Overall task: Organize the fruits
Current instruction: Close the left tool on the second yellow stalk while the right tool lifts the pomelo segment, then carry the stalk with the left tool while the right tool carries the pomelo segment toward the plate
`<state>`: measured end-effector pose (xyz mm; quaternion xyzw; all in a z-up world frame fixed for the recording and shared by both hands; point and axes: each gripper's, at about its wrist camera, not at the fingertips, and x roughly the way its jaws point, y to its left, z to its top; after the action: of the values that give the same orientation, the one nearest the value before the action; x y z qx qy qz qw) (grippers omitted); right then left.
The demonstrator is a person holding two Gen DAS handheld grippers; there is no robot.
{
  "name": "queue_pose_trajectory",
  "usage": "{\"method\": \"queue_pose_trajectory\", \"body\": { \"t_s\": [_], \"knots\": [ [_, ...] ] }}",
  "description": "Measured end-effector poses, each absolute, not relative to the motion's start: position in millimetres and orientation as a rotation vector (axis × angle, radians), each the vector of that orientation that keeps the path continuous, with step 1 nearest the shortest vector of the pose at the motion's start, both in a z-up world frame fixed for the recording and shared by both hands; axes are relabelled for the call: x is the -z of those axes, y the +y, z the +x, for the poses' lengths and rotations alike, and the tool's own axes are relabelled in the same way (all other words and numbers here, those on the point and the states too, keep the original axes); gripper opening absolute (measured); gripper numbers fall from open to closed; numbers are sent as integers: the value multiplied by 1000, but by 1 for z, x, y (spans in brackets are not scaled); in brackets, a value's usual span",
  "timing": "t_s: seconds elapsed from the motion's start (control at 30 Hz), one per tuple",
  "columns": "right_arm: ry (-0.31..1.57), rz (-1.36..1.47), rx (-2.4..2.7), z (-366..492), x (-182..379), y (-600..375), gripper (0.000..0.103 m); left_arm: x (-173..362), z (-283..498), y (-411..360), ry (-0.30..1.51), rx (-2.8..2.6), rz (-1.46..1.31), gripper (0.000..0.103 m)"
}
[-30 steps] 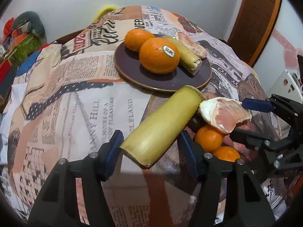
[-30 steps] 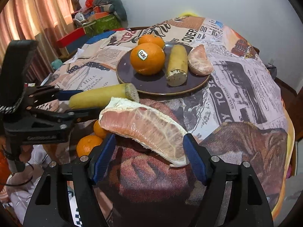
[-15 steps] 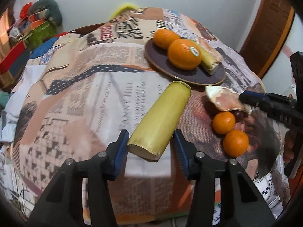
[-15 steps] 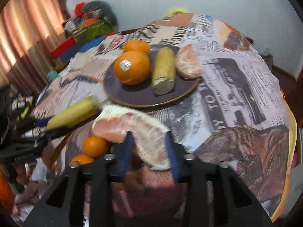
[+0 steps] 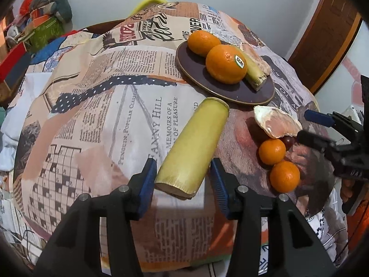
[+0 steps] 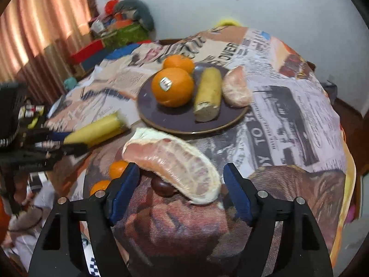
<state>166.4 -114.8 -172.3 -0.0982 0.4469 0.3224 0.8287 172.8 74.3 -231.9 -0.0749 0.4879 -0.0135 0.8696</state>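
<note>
**Two loose grips beside a crowded plate**

Both tongs stand with jaws parted, and neither pinches anything that I can see. My left gripper [image 5: 183,177] straddles the near end of the yellow stalk [image 5: 193,145], pads just beside it, on the tablecloth [image 5: 92,120]. My right gripper [image 6: 181,189] brackets the pomelo wedge [image 6: 173,159], which lies over a dark grape [image 6: 163,188], near two mandarins [image 5: 278,161].

My worry is that closing off-centre could roll the stalk, and a hard squeeze could tear the soft wedge or flick the grape away. On the plate [image 6: 161,120] just beyond, the fruit leaves little bare room.
</note>
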Motion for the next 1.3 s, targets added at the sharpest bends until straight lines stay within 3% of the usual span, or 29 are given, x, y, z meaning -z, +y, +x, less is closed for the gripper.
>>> {"method": "queue_pose_trajectory", "body": {
  "t_s": [0.2, 0.4, 0.43, 0.73, 0.83, 1.03, 1.3],
  "knots": [
    [972, -334, -664, 177, 187, -97, 78, 233, 179, 71, 1028, 38, -134, 50],
    [979, -376, -671, 189, 193, -88, 75, 234, 190, 69, 1028, 52, -114, 57],
    [983, -359, -679, 190, 192, -90, 68, 234, 193, 69, 1026, 52, -114, 58],
    [997, -176, -652, 194, 186, -118, 52, 238, 214, 56, 1023, 61, -48, 58],
    [1000, -121, -617, 196, 183, -130, 41, 239, 220, 53, 1022, 60, -41, 58],
    [1003, -31, -548, 203, 182, -159, 20, 239, 222, 48, 1008, 59, -21, 48],
    [1030, 6, -560, 212, 185, -164, 21, 233, 223, 52, 999, 54, -68, 40]
  ]
}}
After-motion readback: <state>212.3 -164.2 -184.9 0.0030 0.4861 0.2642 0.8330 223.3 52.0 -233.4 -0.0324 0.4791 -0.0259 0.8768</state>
